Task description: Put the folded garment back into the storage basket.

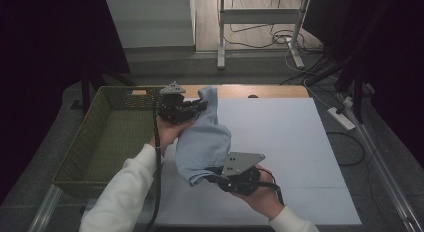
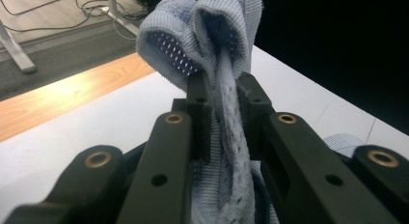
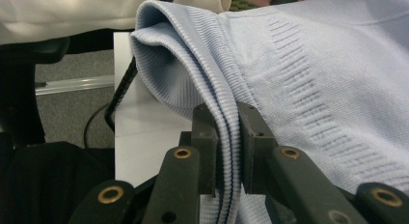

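Clearly both grippers are clamping the light-blue knit sweater [image 1: 204, 142], which is hanging just right of the green basket [image 1: 95, 142]: left gripper [image 2: 223, 96] pinching bunched fabric, right gripper [image 3: 227, 119] a ribbed edge. Keeping both pinches firm should be helping while carrying it basketward.

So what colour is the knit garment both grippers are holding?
Light blue knit garment, with ribbed edges; right gripper view shows it best.

Dim room with dark, vignetted edges; overhead light brightens the table's centre.
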